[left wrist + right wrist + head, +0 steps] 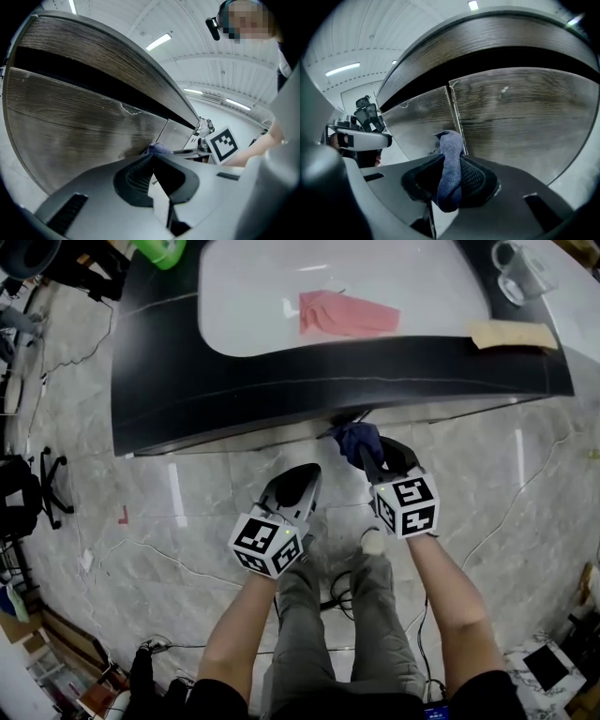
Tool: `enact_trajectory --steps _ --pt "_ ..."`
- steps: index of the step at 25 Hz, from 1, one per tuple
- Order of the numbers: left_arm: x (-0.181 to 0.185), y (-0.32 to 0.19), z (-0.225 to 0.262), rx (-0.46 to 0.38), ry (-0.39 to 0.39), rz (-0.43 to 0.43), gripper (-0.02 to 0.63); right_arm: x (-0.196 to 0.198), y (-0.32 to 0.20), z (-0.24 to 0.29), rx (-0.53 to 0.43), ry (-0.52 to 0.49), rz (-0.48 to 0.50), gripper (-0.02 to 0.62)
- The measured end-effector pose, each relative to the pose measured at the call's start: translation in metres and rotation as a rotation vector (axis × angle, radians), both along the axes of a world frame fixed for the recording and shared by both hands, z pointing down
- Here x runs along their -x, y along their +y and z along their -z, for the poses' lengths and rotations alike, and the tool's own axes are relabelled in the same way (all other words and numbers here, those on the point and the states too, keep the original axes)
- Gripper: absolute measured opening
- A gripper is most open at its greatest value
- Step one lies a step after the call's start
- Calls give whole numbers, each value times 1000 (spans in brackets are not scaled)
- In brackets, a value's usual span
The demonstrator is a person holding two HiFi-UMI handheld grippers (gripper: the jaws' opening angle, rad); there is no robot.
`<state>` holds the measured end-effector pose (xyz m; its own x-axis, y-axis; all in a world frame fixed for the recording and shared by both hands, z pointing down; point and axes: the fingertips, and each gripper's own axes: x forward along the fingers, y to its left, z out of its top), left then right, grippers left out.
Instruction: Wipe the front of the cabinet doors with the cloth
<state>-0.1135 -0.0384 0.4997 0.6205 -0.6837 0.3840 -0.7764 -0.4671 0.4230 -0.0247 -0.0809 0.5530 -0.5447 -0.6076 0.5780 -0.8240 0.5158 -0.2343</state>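
The right gripper (pixel 449 163) is clamping a blue cloth (pixel 451 143) between its jaws. The cloth's free end is standing up right at the seam between the two wood-grain cabinet doors (pixel 520 117), under the overhang of the dark worktop (pixel 281 390). To wipe well, I judge that the folded end should be going flat against the door face, so that cloth rather than jaw plastic is rubbing the panel. It should then be sweeping in overlapping passes outward from the seam, with the grip firm enough that the cloth is not slipping out. Whether the cloth is touching the door right now, I cannot tell. The right forearm (pixel 450 606) is reaching forward and low, with the jaws pointing at the cabinet. The left gripper (pixel 307 474) is hanging just beside it, a little further back. Its jaws are pressed together on nothing and are pointing toward the same doors.
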Motion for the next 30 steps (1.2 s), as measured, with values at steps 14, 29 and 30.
enact_trajectory --steps 14,29,30 --pt "100 24 -6 14 -3 133 8 135 63 1 41 -95 170 91" --pt "232 54 -43 68 -29 282 8 278 63 -33 76 -58 302 91" --pt "236 53 -44 68 -34 279 8 283 60 -35 80 -52 298 90"
